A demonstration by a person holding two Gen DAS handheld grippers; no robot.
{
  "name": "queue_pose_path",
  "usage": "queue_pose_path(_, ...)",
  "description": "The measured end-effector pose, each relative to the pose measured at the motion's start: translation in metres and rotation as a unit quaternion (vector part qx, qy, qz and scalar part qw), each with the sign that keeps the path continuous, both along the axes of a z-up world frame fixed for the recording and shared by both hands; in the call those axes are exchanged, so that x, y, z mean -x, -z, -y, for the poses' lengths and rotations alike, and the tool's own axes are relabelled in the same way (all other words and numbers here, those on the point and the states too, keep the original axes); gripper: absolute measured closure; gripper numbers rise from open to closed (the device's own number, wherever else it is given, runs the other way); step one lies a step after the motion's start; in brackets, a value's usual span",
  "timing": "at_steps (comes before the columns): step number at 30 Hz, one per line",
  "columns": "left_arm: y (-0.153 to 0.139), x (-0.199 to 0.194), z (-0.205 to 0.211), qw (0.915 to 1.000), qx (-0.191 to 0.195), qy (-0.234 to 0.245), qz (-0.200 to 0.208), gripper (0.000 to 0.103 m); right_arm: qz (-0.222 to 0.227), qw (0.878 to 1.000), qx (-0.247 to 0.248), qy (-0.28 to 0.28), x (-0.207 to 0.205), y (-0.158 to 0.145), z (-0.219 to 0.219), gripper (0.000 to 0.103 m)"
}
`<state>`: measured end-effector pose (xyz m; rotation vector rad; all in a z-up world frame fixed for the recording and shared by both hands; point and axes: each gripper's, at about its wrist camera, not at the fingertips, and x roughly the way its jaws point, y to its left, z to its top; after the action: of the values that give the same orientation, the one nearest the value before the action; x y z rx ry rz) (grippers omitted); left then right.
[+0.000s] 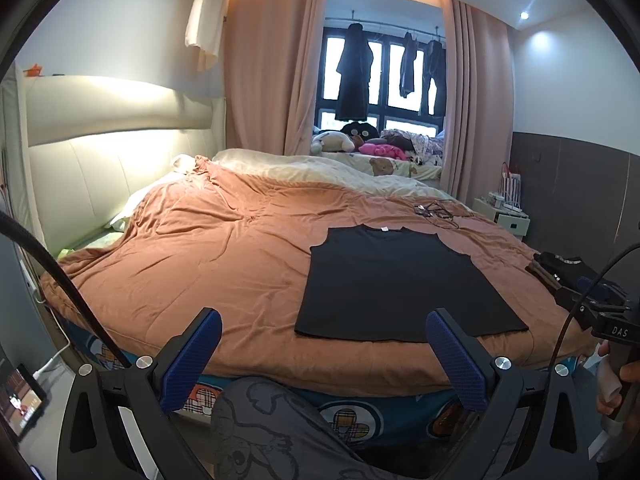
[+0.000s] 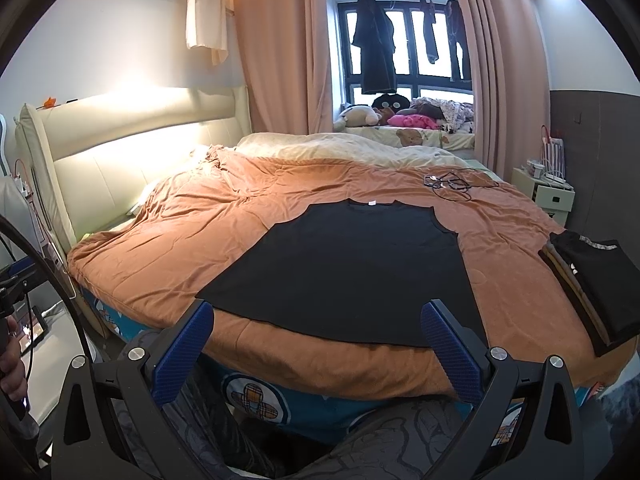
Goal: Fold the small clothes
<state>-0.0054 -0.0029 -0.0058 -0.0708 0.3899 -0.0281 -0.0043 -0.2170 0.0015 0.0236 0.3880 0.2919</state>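
Observation:
A black sleeveless top [image 1: 400,284] lies spread flat on the orange bedspread [image 1: 208,248], collar toward the far side, hem near the front edge; it also shows in the right wrist view [image 2: 352,272]. My left gripper [image 1: 324,324] is open and empty, held off the bed's front edge, left of the top's hem. My right gripper [image 2: 318,318] is open and empty, just short of the hem, which runs between its blue fingers [image 2: 444,344]. The right gripper also shows at the right edge of the left wrist view [image 1: 600,308].
A pile of folded dark clothes [image 2: 592,280] sits on the bed's right side. Tangled cables [image 2: 452,184] lie beyond the top. A white bedside cabinet [image 2: 544,192] stands at the right. My patterned grey trousers [image 1: 272,428] are below. A tablet [image 1: 22,404] lies on the floor at left.

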Motion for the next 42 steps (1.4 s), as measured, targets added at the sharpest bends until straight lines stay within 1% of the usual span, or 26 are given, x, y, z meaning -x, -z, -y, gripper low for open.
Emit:
queue_pose_path(17, 0.003, 0.005, 0.005, 0.9999, 0.003, 0.009, -0.004, 0.001, 0.002, 1.000, 0.005, 0.002, 0.004, -0.001, -0.001, 0.000)
queue_pose_path(26, 0.005, 0.005, -0.004, 0.9999, 0.012, 0.006, -0.004, 0.001, 0.004, 1.000, 0.008, -0.003, 0.004, 0.000, -0.003, 0.000)
queue_pose_path(42, 0.008, 0.009, -0.011, 0.9999, 0.011, 0.013, -0.001, 0.001, 0.005, 1.000, 0.002, 0.009, 0.012, -0.002, 0.000, 0.000)
